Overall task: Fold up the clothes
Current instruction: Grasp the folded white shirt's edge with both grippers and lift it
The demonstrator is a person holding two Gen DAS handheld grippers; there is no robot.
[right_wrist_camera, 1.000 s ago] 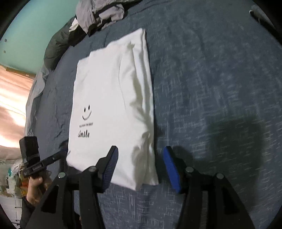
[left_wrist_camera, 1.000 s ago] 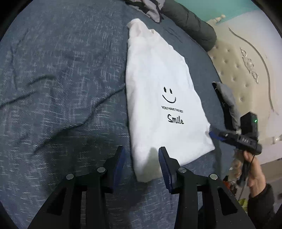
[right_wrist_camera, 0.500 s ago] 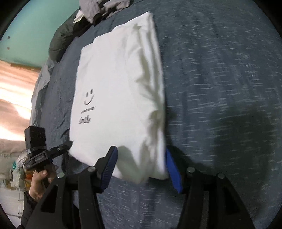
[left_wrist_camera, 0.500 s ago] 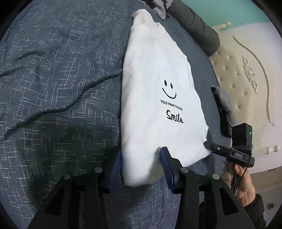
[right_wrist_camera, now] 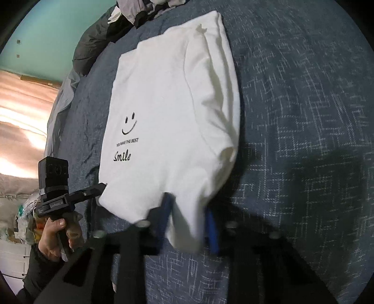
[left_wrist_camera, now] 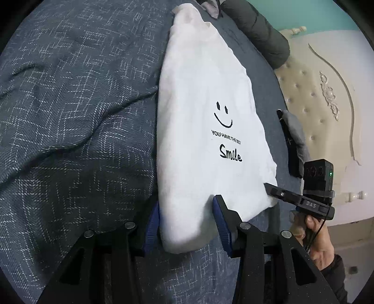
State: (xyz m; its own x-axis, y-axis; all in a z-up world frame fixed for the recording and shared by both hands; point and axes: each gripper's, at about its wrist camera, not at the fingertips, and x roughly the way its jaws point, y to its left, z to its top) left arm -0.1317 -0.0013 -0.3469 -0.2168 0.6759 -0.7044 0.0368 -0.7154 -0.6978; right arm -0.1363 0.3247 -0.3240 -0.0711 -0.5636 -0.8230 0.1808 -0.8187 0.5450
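**bedfold_99:** Dark blue woven bedspread [left_wrist_camera: 70,117] with a pale crosshatch pattern covers pretty much everything, a few creases running across it in the left wrist view. Cream tufted headboard [left_wrist_camera: 322,98] with a carved ornament sits off to one side under a teal wall [right_wrist_camera: 46,28]. Lying flat on the bed is the white folded t-shirt [left_wrist_camera: 205,98], black smiley face and "YOU HAVE THE BEST Smile" print facing up.

**linen_lurker:** Where are the two claws on it?

**bedfold_99:** Both at the near edge of the shirt, one at each near corner. Left claw [left_wrist_camera: 187,224] has its blue-padded fingers either side of the corner, about half spread. Cloth fills the gap between them, but I can't tell if the pads are actually pressing on it. Right claw [right_wrist_camera: 189,224] is closing, and the fabric between its blue pads is bunched into a narrow fold, so it looks pinched.

**linen_lurker:** Anything else lying around?

**bedfold_99:** Dark grey puffy jacket [left_wrist_camera: 257,28] at the far end of the bed, with a heap of grey and white clothes [right_wrist_camera: 145,9] just beside it. Also a small grey and black garment [left_wrist_camera: 292,140] near the headboard edge, close to the shirt but not touching it. You can see each hand [right_wrist_camera: 53,236] gripping its handle in the other camera, dark sleeve at the wrist.
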